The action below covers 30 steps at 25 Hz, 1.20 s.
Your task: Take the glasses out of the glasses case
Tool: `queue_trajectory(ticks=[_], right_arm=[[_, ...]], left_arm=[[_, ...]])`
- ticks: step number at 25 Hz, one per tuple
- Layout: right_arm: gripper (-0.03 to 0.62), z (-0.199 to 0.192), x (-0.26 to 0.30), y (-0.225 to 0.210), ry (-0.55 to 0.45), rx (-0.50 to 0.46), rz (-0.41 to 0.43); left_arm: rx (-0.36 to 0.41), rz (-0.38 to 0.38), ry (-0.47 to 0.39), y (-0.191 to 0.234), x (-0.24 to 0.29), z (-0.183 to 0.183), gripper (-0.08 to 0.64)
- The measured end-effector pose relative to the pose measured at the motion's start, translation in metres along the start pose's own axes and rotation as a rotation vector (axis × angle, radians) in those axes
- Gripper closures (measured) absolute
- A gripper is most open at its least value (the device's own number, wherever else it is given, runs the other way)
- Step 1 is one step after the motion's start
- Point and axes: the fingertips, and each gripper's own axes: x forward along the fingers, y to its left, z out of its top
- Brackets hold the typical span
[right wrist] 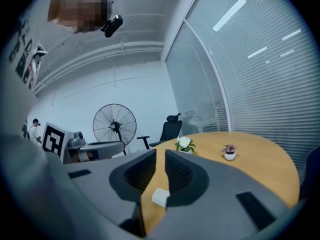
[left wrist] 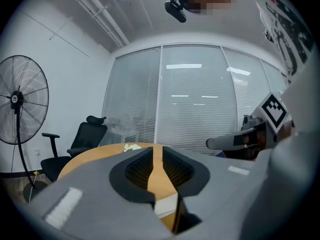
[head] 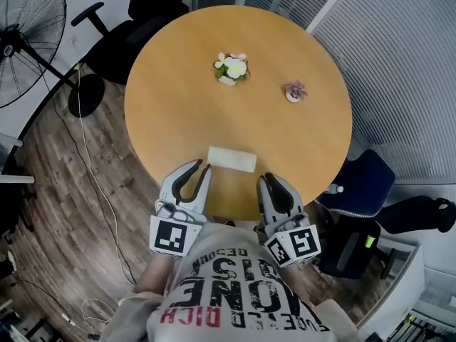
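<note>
A closed white glasses case lies flat near the front edge of the round wooden table. My left gripper sits just left of the case's near end, its jaws a little apart with nothing between them. In the left gripper view the case shows low between the left gripper's fingers. My right gripper hangs just short of the case's right end, shut and holding nothing. The right gripper view shows the case beyond the right gripper's tips. The glasses are hidden.
A pot of white flowers and a small pink plant stand at the table's far side. A black office chair and a standing fan are at the left; a blue chair is at the right. A cable runs over the floor.
</note>
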Motion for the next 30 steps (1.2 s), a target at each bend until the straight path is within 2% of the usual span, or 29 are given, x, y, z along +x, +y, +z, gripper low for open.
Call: queue_trajectory(ticks=[6,10,19,30], right_arm=[[0.563,-0.004,0.015,-0.014,0.006,0.021,-0.081],[0.563,-0.011,0.021,-0.016,0.021,0.033,-0.109],[0.563,-0.025,0.021,-0.016,0.047,0.045,-0.109],[0.563,-0.018,0.008,-0.028,0.044,0.014,-0.069]], left_arm=[[-0.004,-0.069,0.026,0.013,0.02,-0.006,0.491],[-0.016,-0.087,0.038,0.023,0.025,-0.011,0.491],[-0.035,-0.074,0.067,0.027,0.023,-0.026,0.492],[-0.035,-0.021,0.072,0.009,0.015,-0.023,0.492]])
